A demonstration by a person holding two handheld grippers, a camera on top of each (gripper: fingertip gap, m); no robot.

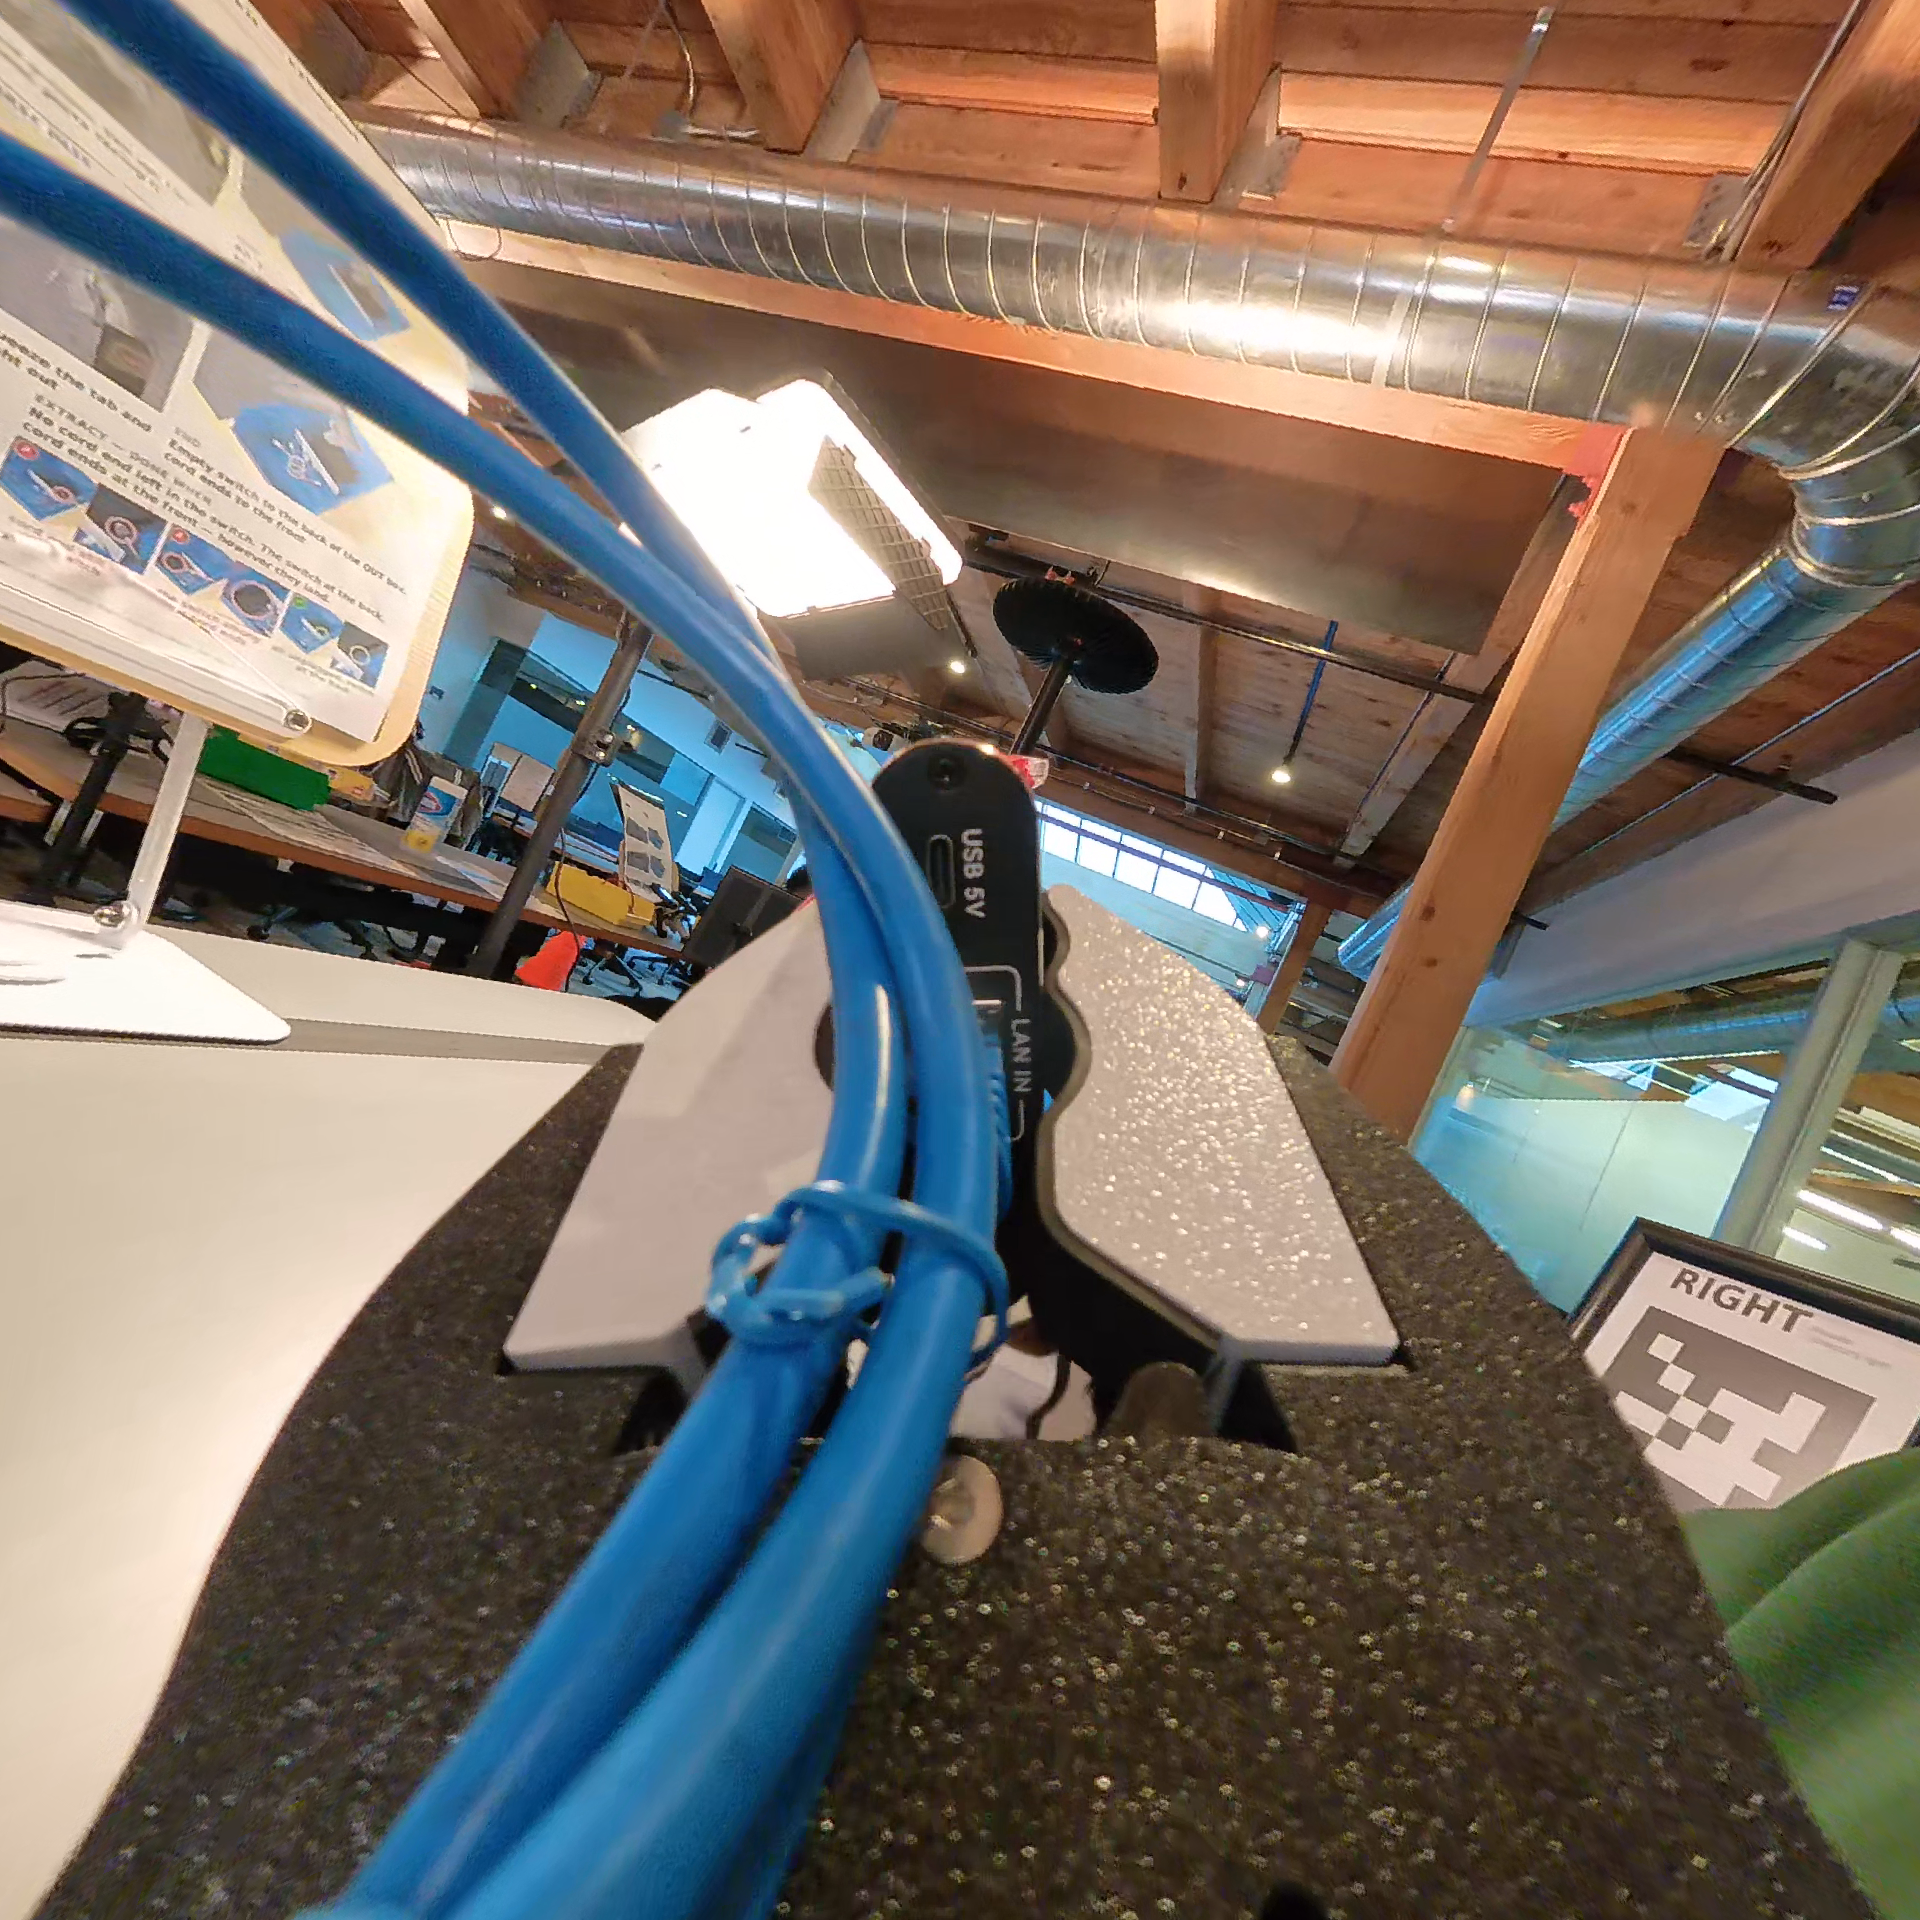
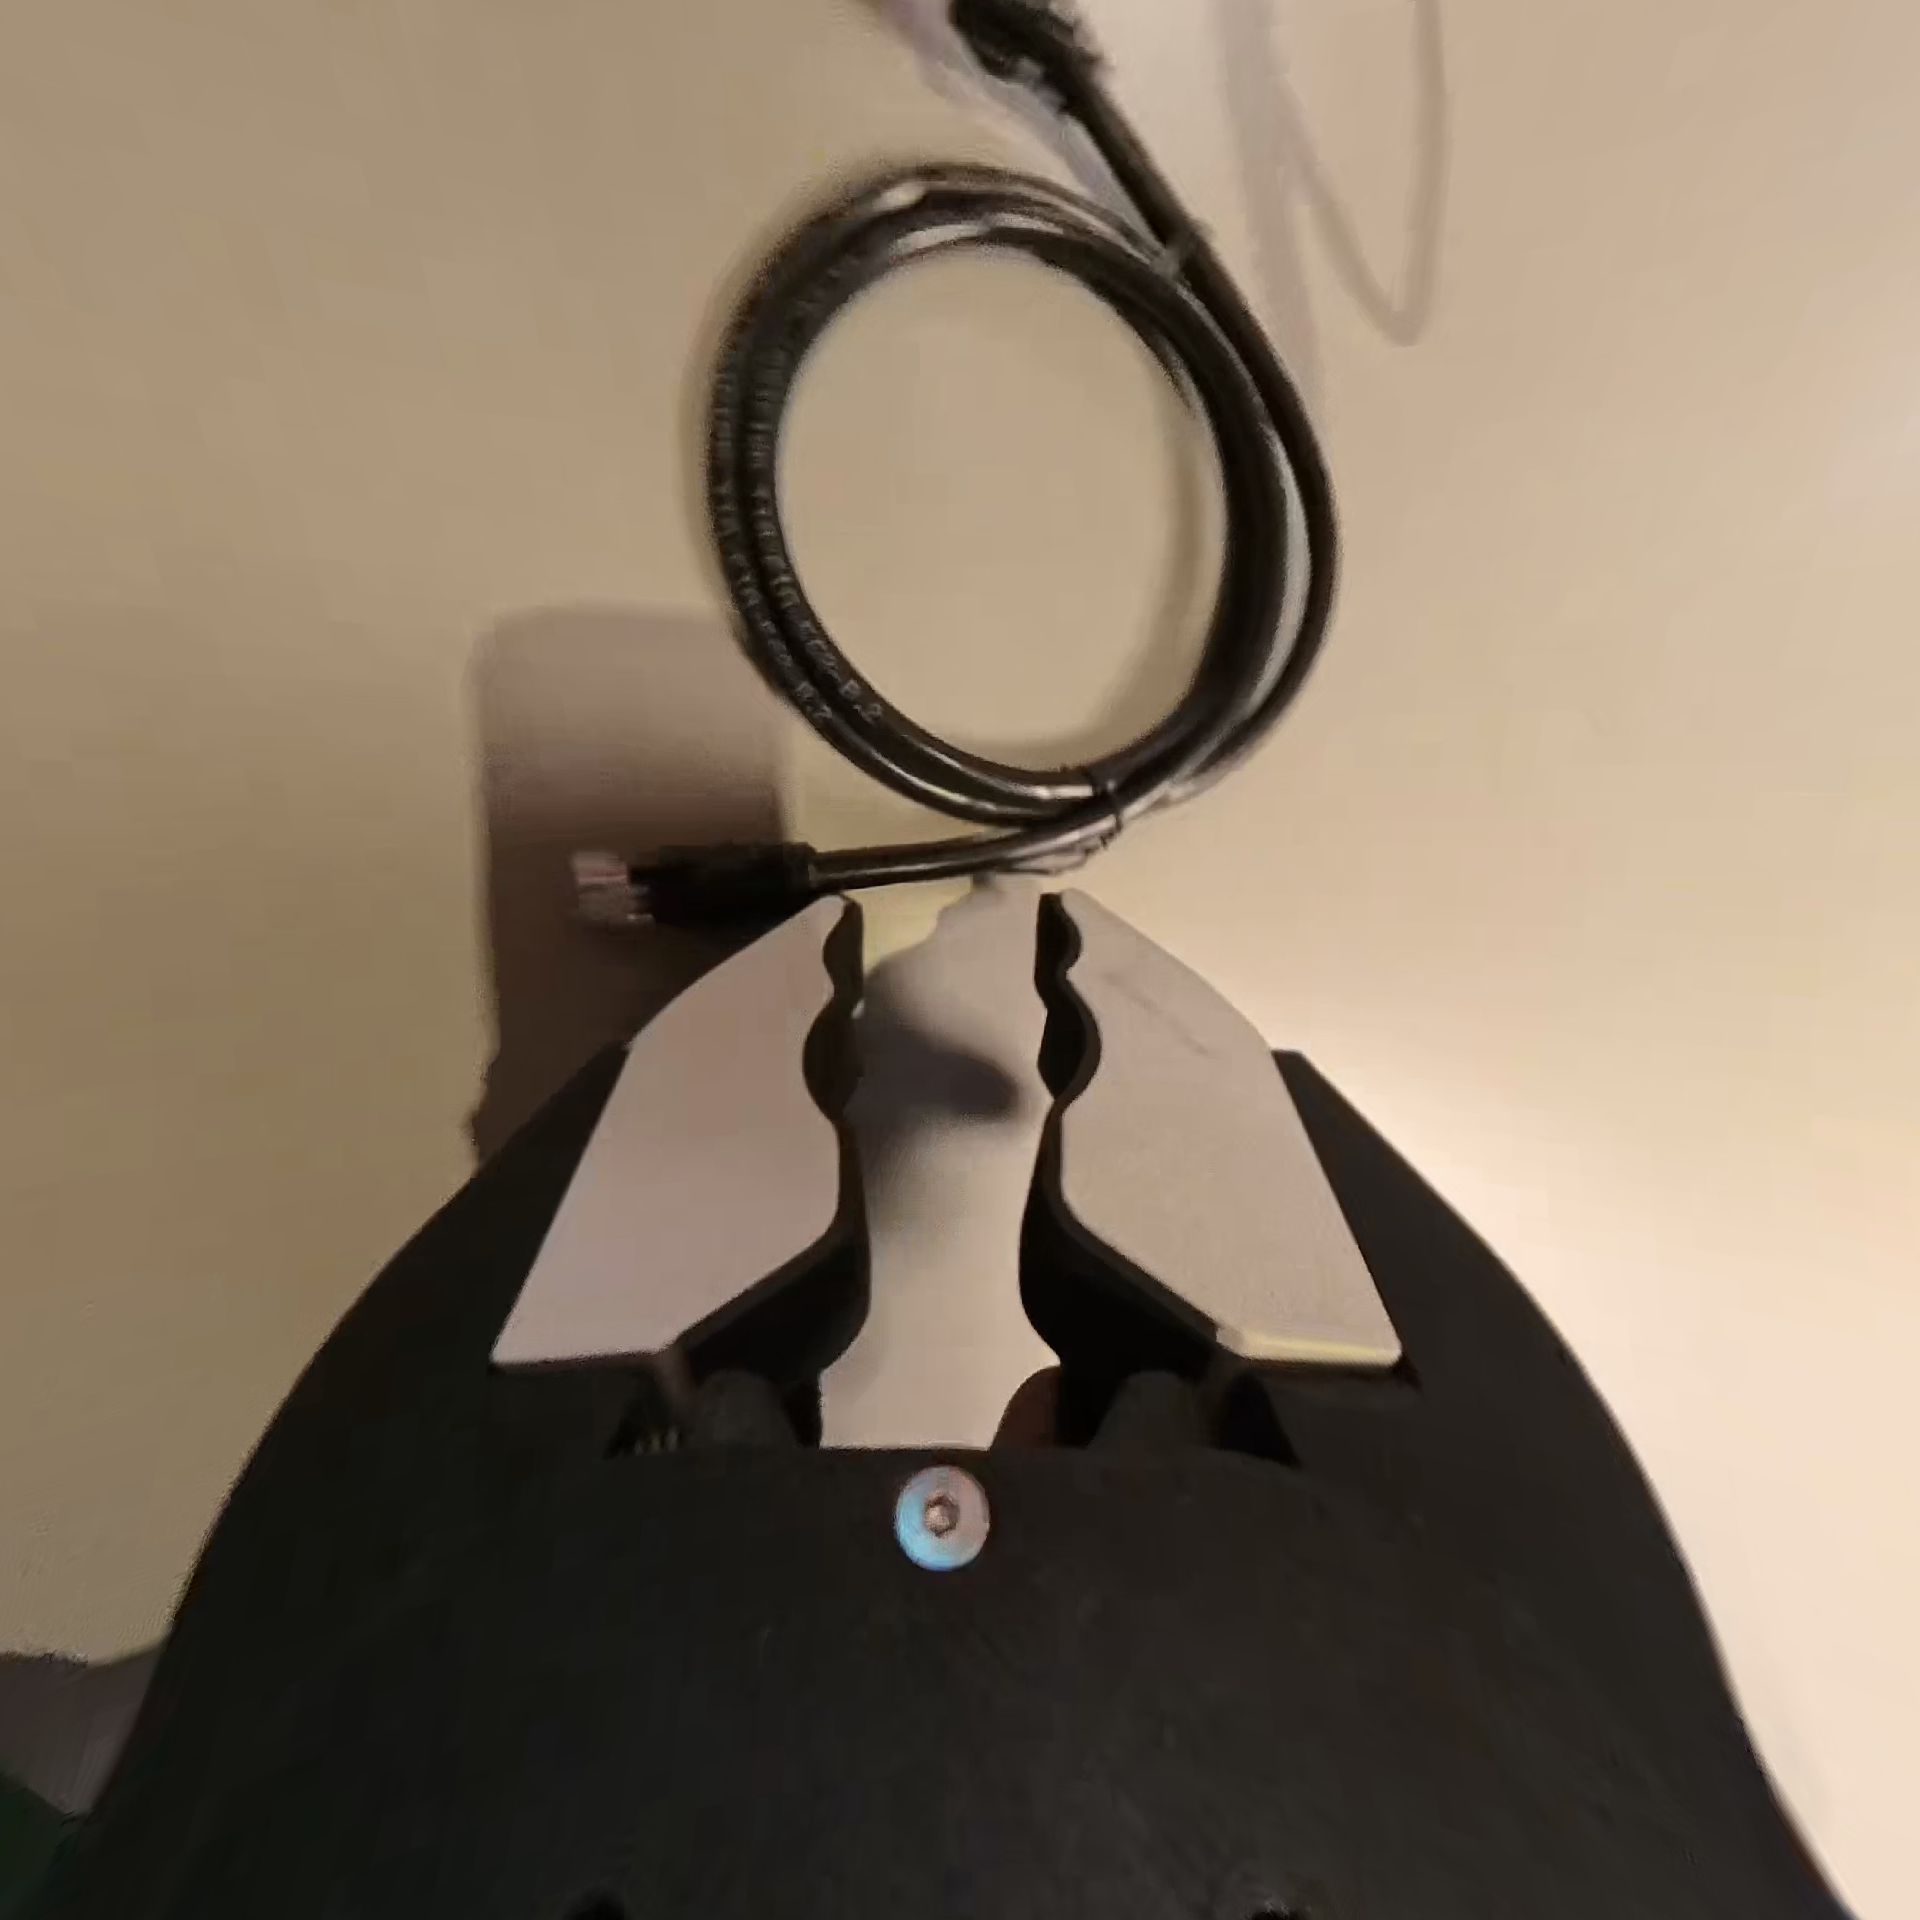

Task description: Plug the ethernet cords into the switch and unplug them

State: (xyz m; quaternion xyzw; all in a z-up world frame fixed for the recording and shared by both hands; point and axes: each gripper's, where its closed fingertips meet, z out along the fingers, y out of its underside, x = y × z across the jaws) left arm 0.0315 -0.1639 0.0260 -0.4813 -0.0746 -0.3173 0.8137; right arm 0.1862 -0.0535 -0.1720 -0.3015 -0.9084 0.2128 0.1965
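In the left wrist view my left gripper point(image 1: 961, 920) is tilted up toward the ceiling and shut on a thin black switch point(image 1: 961, 831), held edge-on between the jaws with its ports facing me. A coiled blue ethernet cord point(image 1: 644, 582), bound by a blue twist tie point(image 1: 831, 1257), arcs over the left finger and seems to end at the switch's lower port. In the right wrist view my right gripper point(image 2: 951, 914) is open and empty, just above a coiled black ethernet cord point(image 2: 1018, 499) lying on the table point(image 2: 312, 416). The black cord's plug point(image 2: 623, 883) points left, just beyond the left fingertip.
An instruction sheet on a clear stand point(image 1: 208, 416) stands on the white table point(image 1: 208, 1195) at the left. A framed marker card point(image 1: 1756, 1382) and a green sleeve point(image 1: 1829, 1621) are at the right. A lamp panel point(image 1: 800, 499) hangs overhead. The gap from one gripper's tips to the other's is roughly 30 centimetres.
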